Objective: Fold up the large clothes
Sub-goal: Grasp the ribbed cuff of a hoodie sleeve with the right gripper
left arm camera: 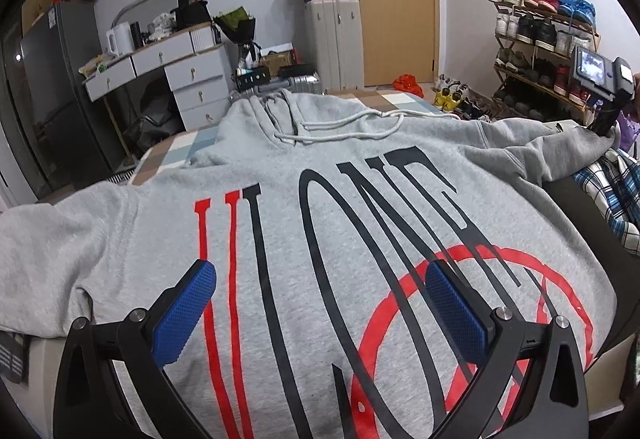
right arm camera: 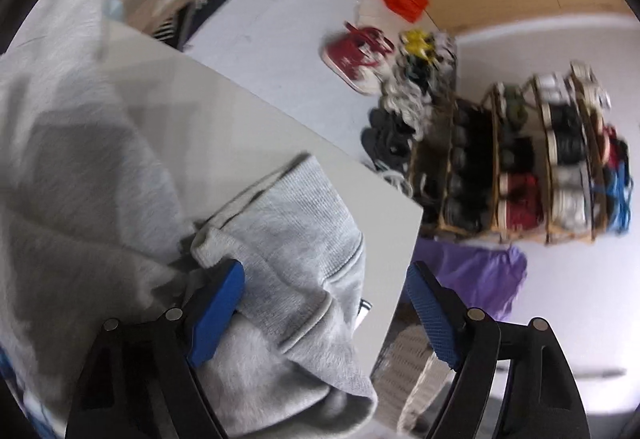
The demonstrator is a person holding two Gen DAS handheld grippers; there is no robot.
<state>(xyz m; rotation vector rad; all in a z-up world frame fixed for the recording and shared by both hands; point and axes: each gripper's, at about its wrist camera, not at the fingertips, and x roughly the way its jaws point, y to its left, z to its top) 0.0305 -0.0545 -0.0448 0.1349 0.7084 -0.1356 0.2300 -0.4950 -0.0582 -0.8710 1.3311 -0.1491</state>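
A grey hoodie lies spread print-up across the white table, hood pointing away toward the door, both sleeves stretched out sideways. The left tongs hover over the printed chest with jaws wide apart, nothing between them. The right tongs stand wide open at the table's corner, straddling the right sleeve's cuff; the left pad lies against the bunched fabric, but the other pad hangs off the table edge and presses nothing, so the cuff is not gripped. The step in hand looks like taking that sleeve to fold it inward across the body. To do it well, the right tongs should close on both layers of the ribbed cuff rather than a loose wrinkle, lift only enough to clear the cloth, and carry it straight across, while the left tongs press the chest so the body does not drag.
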